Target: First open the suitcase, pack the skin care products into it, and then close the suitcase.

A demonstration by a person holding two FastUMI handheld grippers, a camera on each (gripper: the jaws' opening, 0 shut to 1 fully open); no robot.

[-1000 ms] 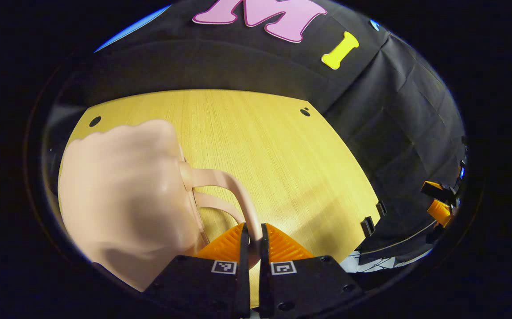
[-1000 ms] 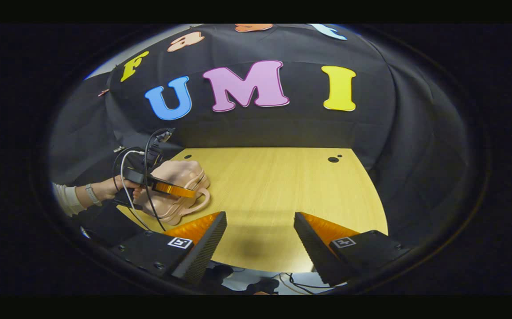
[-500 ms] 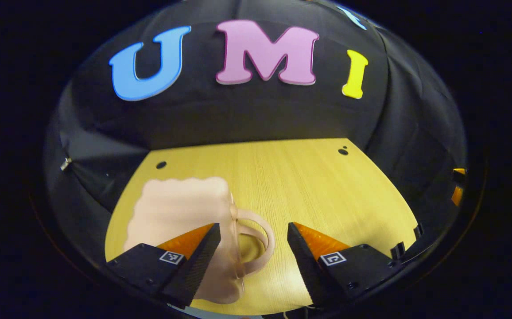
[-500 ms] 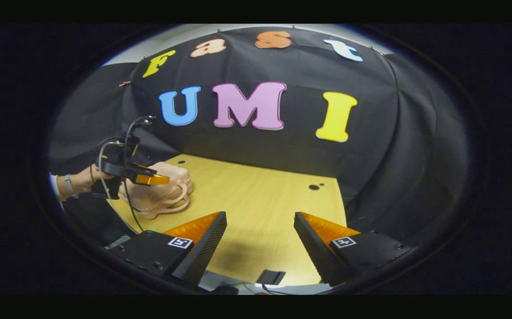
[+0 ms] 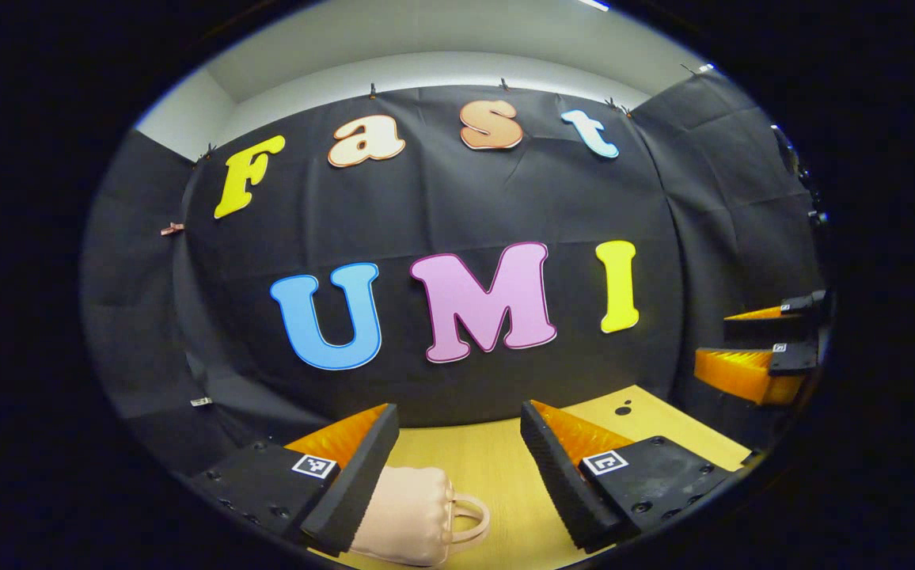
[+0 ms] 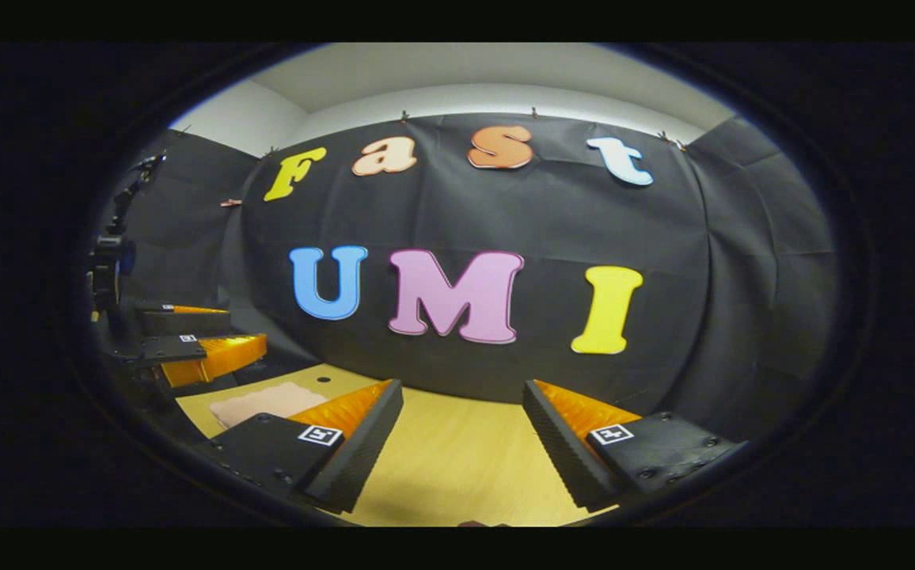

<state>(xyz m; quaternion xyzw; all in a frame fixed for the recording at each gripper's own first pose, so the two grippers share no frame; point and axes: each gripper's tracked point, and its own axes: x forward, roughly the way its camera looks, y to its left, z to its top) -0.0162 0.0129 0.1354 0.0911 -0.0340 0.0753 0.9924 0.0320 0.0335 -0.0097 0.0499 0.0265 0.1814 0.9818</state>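
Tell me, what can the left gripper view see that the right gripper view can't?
Left gripper view's own: the looped handles of the pink suitcase, close beneath the left gripper, and the right gripper seen side-on at the edge.

Right gripper view's own: the left gripper seen side-on, hanging above the suitcase's flat top, and the right gripper's own fingers up close.

Shared: the suitcase lying on the wooden table, and both grippers open, holding nothing.

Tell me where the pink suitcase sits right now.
The pink suitcase lies closed on the wooden table, low in the left gripper view by the left gripper's left finger.
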